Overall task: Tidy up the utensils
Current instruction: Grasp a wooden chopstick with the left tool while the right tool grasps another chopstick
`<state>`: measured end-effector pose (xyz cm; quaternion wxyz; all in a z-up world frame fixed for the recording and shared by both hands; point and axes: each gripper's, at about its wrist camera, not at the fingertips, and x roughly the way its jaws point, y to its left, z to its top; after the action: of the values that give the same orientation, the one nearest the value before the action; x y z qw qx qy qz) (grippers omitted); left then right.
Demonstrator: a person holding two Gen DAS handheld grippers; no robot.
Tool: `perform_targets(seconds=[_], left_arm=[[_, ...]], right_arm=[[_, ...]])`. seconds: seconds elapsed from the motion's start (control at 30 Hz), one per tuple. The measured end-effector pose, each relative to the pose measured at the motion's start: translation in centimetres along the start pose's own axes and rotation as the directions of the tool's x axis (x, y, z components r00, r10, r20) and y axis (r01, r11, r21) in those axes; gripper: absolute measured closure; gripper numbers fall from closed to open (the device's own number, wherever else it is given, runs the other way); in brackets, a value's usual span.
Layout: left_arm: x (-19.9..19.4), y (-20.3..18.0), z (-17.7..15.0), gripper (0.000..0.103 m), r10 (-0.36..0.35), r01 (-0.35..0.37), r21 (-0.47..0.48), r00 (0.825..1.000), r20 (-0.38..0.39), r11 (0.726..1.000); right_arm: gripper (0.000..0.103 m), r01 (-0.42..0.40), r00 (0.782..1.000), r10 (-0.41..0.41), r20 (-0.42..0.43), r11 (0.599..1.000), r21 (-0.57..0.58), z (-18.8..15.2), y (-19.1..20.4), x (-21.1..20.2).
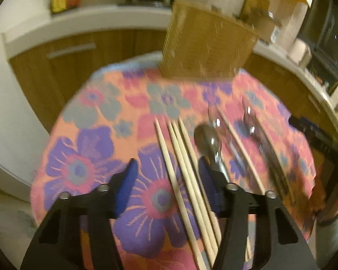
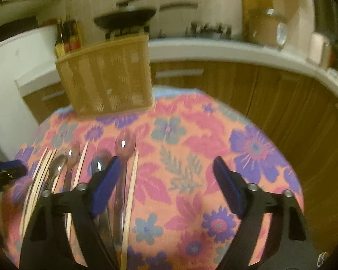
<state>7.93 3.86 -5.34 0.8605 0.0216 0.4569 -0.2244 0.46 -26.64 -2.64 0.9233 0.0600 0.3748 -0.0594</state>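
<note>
A tan slatted utensil basket (image 1: pixel 205 45) (image 2: pixel 108 78) stands upright at the far edge of the floral tablecloth (image 1: pixel 90 135) (image 2: pixel 236 123). Wooden chopsticks (image 1: pixel 180 157) (image 2: pixel 40 171) and metal spoons (image 1: pixel 208 135) (image 2: pixel 125 144) lie side by side on the cloth. My left gripper (image 1: pixel 167 164) hovers open over a bundle of three chopsticks, which lie between its fingers close to the right one. My right gripper (image 2: pixel 166 160) is open wide; a single chopstick (image 2: pixel 133 191) and a spoon lie just inside its left finger. Both views are blurred.
Behind the table runs a white counter (image 2: pixel 214 47) over wooden cabinets (image 1: pixel 56 67). A black pan (image 2: pixel 126 18) and a pot (image 2: pixel 266 27) sit on it. The right side of the cloth (image 2: pixel 214 202) bears no utensils. The right gripper's dark body (image 1: pixel 315 139) shows at the table's right edge.
</note>
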Motion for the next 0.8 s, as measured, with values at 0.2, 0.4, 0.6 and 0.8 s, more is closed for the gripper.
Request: perform_targets(seconds=[0.2, 0.4, 0.6, 0.8], left_arm=[[1.7, -1.3, -0.4, 0.069, 0.113, -0.109, 0.080, 0.992, -0.047, 0.991], [1.6, -1.9, -0.1, 0.077, 0.171, -0.163, 0.136, 0.984, -0.051, 0.977], [1.3, -1.4, 0.0, 0.084, 0.166, -0.159, 0.129, 0.985, -0.044, 0.979], [1.3, -1.2, 0.3, 0.083, 0.151, -0.144, 0.120, 0.987, -0.056, 0.982]], right_arm=[[0.061, -0.125, 0.972, 0.122, -0.202, 0.992, -0.004, -0.2, 0.2, 2.3], [0.074, -0.151, 0.944, 0.139, -0.300, 0.988, -0.017, 0.0, 1.8, 4.4], [0.088, -0.110, 0.942, 0.079, -0.325, 0.991, -0.078, -0.2, 2.8, 5.1], [0.088, -0.109, 0.923, 0.071, -0.379, 0.991, -0.082, -0.4, 2.9, 4.7]])
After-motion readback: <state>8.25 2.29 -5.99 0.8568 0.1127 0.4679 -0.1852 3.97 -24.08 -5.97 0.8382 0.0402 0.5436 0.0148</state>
